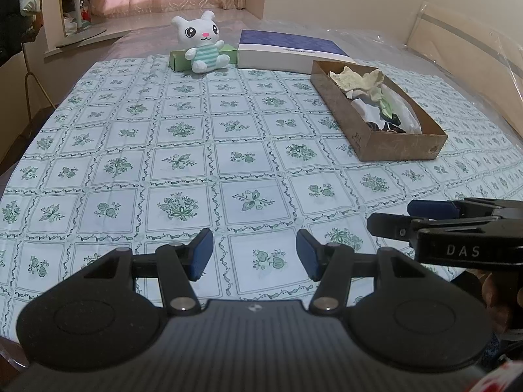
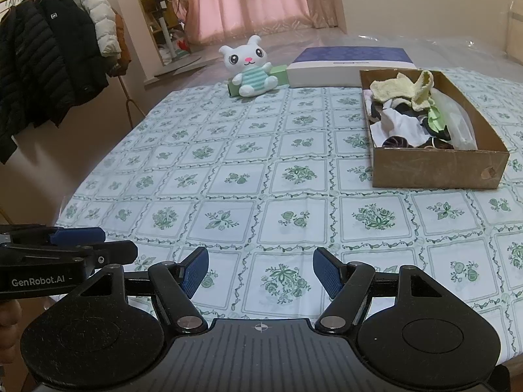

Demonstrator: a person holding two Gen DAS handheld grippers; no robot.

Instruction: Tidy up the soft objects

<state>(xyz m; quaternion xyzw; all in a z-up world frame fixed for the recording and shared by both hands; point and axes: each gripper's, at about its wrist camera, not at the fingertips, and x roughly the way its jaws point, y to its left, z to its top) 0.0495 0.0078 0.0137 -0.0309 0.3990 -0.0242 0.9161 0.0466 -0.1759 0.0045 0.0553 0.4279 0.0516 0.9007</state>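
Note:
A brown cardboard box (image 1: 397, 145) (image 2: 438, 165) sits at the right of the table and holds a heap of soft cloth items (image 1: 362, 81) (image 2: 403, 89), pale yellow on top, white and dark below. A white plush bunny (image 1: 201, 44) (image 2: 251, 67) in a striped green top sits at the far edge against a green carton (image 1: 178, 58) (image 2: 279, 72). My left gripper (image 1: 254, 253) is open and empty above the near tablecloth. My right gripper (image 2: 260, 269) is open and empty too. Each gripper shows side-on in the other's view, the right one (image 1: 425, 215) and the left one (image 2: 81, 240).
A flat blue-and-white box (image 1: 287, 52) (image 2: 353, 65) lies at the far edge beside the bunny. The floral tablecloth (image 1: 183, 150) (image 2: 248, 170) covers the table. A coat rack with jackets (image 2: 49, 58) stands left of the table. Clear plastic sheeting (image 1: 457, 58) lies to the right.

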